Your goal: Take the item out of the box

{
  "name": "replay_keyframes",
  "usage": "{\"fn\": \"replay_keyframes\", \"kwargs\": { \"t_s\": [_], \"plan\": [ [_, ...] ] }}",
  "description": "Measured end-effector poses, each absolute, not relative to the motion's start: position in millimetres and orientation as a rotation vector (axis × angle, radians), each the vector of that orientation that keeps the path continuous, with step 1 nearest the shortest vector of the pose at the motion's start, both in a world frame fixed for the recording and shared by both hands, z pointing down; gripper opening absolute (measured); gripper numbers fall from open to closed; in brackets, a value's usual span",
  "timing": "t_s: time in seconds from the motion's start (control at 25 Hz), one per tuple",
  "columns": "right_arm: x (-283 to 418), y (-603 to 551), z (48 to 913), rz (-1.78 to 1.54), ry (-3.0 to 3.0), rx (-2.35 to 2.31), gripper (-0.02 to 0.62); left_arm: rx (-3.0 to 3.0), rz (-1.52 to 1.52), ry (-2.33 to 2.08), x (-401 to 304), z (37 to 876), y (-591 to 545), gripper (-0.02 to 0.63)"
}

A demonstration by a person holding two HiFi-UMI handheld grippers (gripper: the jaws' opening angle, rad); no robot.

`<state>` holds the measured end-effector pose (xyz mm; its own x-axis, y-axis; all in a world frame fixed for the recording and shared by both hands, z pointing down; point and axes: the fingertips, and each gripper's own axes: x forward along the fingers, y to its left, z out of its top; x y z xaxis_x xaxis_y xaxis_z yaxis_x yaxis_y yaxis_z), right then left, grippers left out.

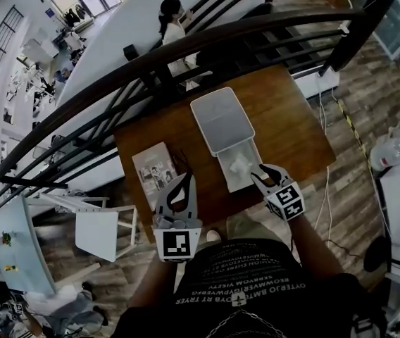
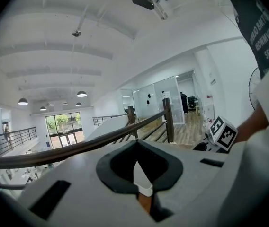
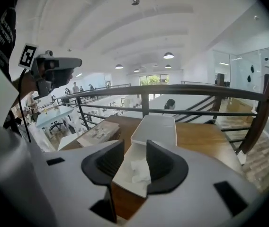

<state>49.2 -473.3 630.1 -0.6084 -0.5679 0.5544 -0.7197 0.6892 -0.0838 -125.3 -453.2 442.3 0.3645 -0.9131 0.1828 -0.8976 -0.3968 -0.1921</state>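
Note:
A long white box lies on the wooden table [image 1: 295,129], its lid [image 1: 221,120] laid off at the far end and its open base [image 1: 241,166] towards me. Crumpled white paper [image 1: 240,164] lies inside the base. My right gripper [image 1: 267,174] is open at the base's near right corner. In the right gripper view the base [image 3: 127,174] and the paper [image 3: 139,170] show through the gap of that gripper [image 3: 134,162], with nothing pressed between the pads. My left gripper [image 1: 183,180] hovers left of the box, tips together, holding nothing. In the left gripper view it [image 2: 137,174] shows only a sliver of gap.
A printed booklet [image 1: 156,171] lies on the table's left part, just ahead of the left gripper. A dark railing [image 1: 186,55] runs along the table's far side. A white chair [image 1: 101,231] stands below left. The table's near edge is at my body.

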Motion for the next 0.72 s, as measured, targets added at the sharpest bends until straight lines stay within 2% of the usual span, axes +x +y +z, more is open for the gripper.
{"fn": "replay_keyframes", "kwargs": {
  "t_s": [0.56, 0.72],
  "plan": [
    [34.5, -500.4, 744.7, 0.489, -2.275, 0.676, 0.163, -2.546, -0.438, 1.779, -114.0, 466.9, -503.0, 0.005],
    [19.4, -500.0, 766.5, 0.512, -2.236, 0.588, 0.187, -2.536, -0.487, 1.762, -118.6, 470.6, -509.1, 0.005]
  ]
}}
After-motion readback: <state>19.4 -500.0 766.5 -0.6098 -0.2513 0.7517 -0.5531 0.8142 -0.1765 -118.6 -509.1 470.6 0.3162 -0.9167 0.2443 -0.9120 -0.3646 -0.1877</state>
